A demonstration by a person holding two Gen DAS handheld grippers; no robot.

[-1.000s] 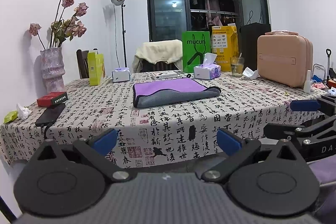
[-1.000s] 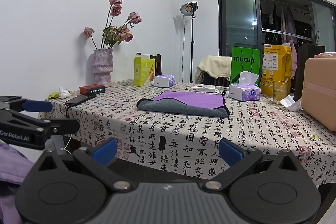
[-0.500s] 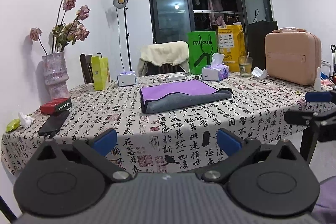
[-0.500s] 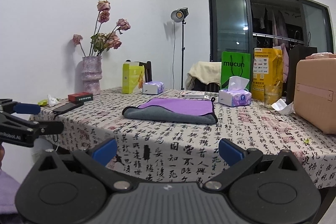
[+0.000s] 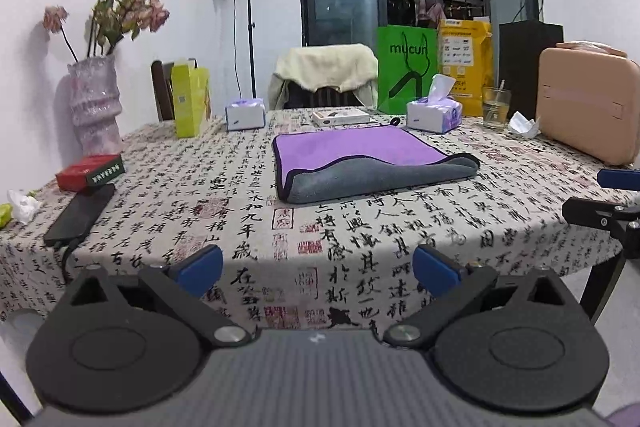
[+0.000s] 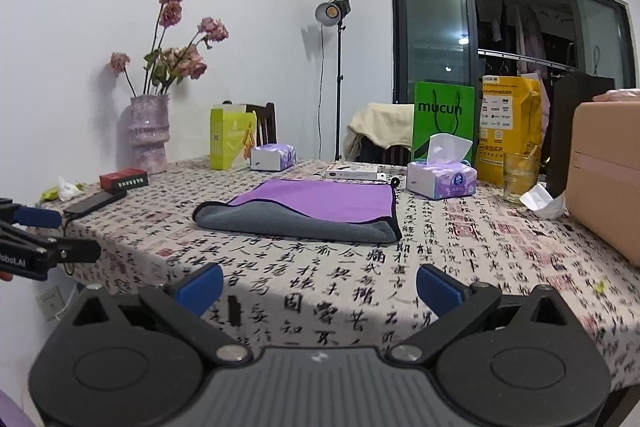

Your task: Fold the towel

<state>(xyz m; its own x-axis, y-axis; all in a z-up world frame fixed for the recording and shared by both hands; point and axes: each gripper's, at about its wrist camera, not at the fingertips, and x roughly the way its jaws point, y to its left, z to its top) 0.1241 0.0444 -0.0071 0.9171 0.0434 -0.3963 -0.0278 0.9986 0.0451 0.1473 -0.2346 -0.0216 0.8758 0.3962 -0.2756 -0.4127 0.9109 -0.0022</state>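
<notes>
A purple and grey towel (image 5: 360, 163) lies folded over on the calligraphy-print tablecloth (image 5: 360, 227) in the middle of the table; it also shows in the right wrist view (image 6: 316, 211). My left gripper (image 5: 318, 269) is open and empty, held at the table's near edge, short of the towel. My right gripper (image 6: 320, 283) is open and empty, also at the near edge, to the right of the left one. Each gripper's blue-tipped fingers (image 5: 616, 179) show at the side of the other's view.
On the table: a vase of dried flowers (image 5: 94, 103), a red box (image 5: 90, 171), a black phone (image 5: 80, 215), a yellow box (image 5: 190, 101), tissue packs (image 5: 434, 113), a glass (image 5: 496, 107), a pink case (image 5: 588, 107). A draped chair (image 5: 324, 75) stands behind.
Both grippers have risen and moved closer to the table edge; the towel now looks nearer. Both stay open. The towel has not moved.
</notes>
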